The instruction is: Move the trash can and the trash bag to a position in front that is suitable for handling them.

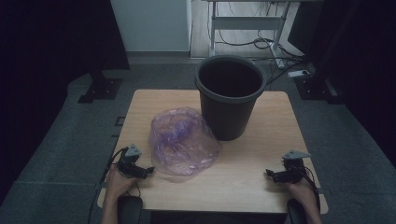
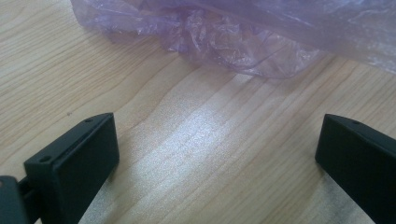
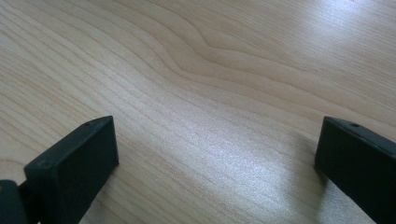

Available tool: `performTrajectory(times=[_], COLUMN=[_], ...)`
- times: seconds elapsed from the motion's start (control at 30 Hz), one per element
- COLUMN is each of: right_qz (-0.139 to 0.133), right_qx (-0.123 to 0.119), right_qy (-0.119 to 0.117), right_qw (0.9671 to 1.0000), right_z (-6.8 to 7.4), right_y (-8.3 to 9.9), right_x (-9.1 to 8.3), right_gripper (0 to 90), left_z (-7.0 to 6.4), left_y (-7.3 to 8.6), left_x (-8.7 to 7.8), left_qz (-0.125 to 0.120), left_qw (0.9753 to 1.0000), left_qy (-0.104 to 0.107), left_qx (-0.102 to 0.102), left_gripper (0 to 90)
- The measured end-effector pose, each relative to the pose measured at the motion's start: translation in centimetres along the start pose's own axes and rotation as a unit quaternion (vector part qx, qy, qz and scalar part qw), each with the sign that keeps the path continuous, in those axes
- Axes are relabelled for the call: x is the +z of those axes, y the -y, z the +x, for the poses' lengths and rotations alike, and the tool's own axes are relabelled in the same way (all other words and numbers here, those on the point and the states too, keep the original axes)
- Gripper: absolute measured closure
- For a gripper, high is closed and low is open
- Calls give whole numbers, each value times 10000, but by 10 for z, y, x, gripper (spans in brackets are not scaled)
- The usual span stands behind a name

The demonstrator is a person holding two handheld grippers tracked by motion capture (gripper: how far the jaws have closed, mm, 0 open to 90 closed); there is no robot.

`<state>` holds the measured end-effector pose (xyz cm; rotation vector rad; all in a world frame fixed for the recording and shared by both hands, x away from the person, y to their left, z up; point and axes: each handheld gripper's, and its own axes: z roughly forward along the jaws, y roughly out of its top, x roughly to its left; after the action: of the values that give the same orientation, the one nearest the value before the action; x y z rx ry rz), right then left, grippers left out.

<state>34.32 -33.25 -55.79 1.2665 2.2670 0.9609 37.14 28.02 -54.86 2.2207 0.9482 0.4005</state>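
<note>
Bin (image 1: pixel 230 95) interior too dark to read. Purple bag (image 1: pixel 183 140) crumpled mid-table (image 1: pixel 261 154), touching the bin's left side, its top cut off in left gripper view. Left gripper (image 1: pixel 148 171) just beside bag, jaws wide, empty. Right gripper (image 1: pixel 268 173) at near right edge, well apart, jaws wide, empty.

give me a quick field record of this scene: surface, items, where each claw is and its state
surface: wooden table
bag: crumpled purple plastic bag, lying left of centre, touching the bin's base
bin: dark plastic bin, upright, nothing visible inside, at the far middle
left claw: near left edge, jaws wide apart, pointing at the bag, just short of it
right claw: near right edge, jaws wide apart over bare wood
held: nothing in either claw
</note>
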Motion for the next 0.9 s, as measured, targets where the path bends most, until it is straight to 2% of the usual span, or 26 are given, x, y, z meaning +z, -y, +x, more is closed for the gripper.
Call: performTrajectory(times=[0.17, 0.27, 0.37, 0.4, 0.43, 0.5, 0.6, 0.7, 0.73, 0.77, 0.8, 0.83, 0.87, 0.9], right_qz=[1, 1, 2, 1, 1, 1, 1, 1, 1, 1, 2, 1, 2, 2], right_qx=[0, -1, 0, 0, 0, 0, -1, -1, -1, 0, 0, 0, 0, 1], right_qy=[0, 0, 1, 0, 0, 0, 1, 0, 0, 0, 0, 0, 0, 0], right_qw=[10000, 10000, 10000, 10000, 10000, 10000, 10000, 10000, 10000, 10000, 10000, 10000, 10000, 10000], right_z=[0, 0, 0, 0, 0, 0, 0, 0, 0, 0, 0, 0, 0, 0], right_y=[0, 0, 0, 0, 0, 0, 0, 0, 0, 0, 0, 0, 0, 0], right_x=[0, 0, 0, 0, 0, 0, 0, 0, 0, 0, 0, 0, 0, 0], right_gripper=[0, 0, 0, 0, 0, 0, 0, 0, 0, 0, 0, 0, 0, 0], left_z=[1, 3, 5, 6, 7, 9, 10, 8, 8, 6, 5, 5, 6, 7], left_y=[0, 0, 2, 4, 2, -3, -22, -51, -51, -70, -78, -78, -92, -97], left_x=[0, -1, -4, -10, -14, -25, -42, -48, -48, -46, -43, -43, -34, -28], left_qz=[-12, -73, -216, -409, -458, -597, -908, -885, -885, -895, -938, -938, -952, -887], left_qw=[10000, 9998, 9993, 9985, 9980, 9972, 9947, 9956, 9956, 9957, 9952, 9952, 9950, 9957], left_qy=[26, 104, 187, 241, 293, 267, 255, 148, 148, 110, 151, 151, 161, 79], left_qx=[-20, -132, -224, -285, -320, -359, -399, -282, -282, -210, -216, -216, -256, -249], left_gripper=[0, 0, 0, 0, 0, 0, 0, 0, 0, 0, 0, 0, 0, 0])
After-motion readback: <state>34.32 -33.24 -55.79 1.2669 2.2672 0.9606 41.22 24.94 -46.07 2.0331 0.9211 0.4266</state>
